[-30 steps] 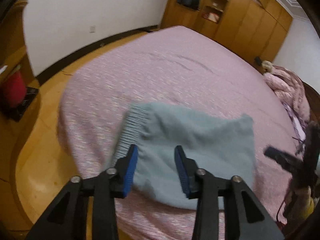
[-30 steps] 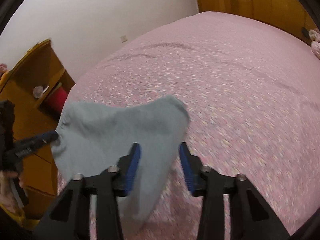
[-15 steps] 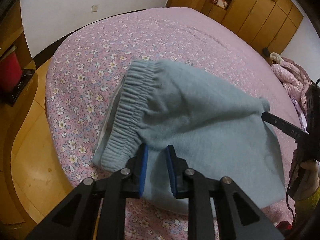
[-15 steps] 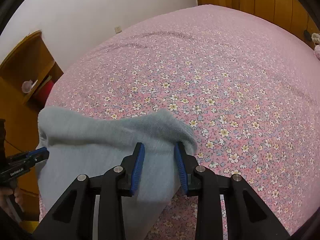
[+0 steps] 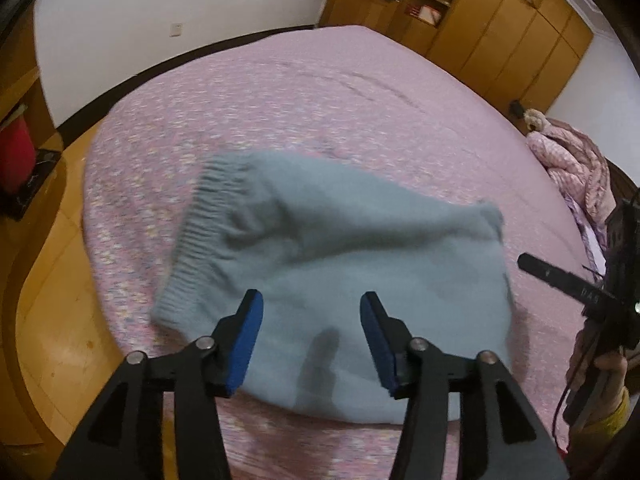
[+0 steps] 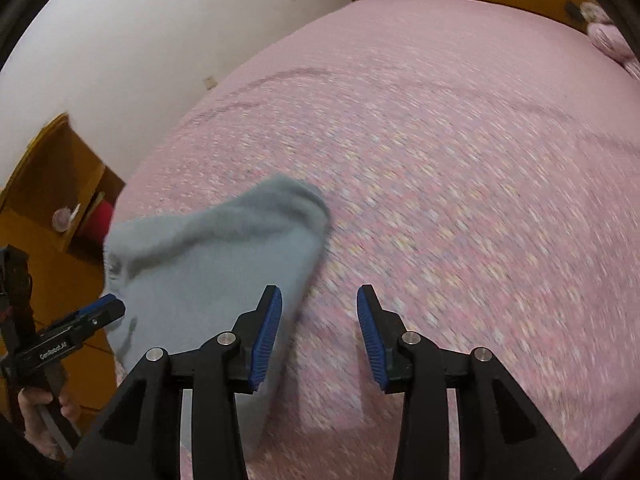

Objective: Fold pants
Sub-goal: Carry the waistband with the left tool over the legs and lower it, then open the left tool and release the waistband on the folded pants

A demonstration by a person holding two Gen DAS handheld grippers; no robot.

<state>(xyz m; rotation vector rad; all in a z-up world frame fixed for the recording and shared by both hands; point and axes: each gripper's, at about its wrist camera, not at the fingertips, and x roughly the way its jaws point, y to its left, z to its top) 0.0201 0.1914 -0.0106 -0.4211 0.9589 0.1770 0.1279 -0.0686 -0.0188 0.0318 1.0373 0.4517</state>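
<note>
The grey-blue pants (image 5: 332,264) lie folded in a compact bundle at the near corner of the pink flowered bed (image 5: 320,92), ribbed waistband to the left. My left gripper (image 5: 310,340) is open and empty, raised just above the bundle's near edge. In the right wrist view the pants (image 6: 208,256) lie left of centre. My right gripper (image 6: 318,336) is open and empty above the bundle's right edge and the sheet. Each gripper shows at the edge of the other's view: the right one (image 5: 560,280) and the left one (image 6: 80,324).
Wooden floor (image 5: 48,320) lies left of the bed. A wooden shelf (image 6: 52,184) with a red item stands by the wall. Wooden wardrobes (image 5: 500,28) line the far side. A pink quilt (image 5: 576,168) is heaped at the bed's right.
Both grippers have opened, let go of the pants and pulled back upward. The pants now rest folded on the bed.
</note>
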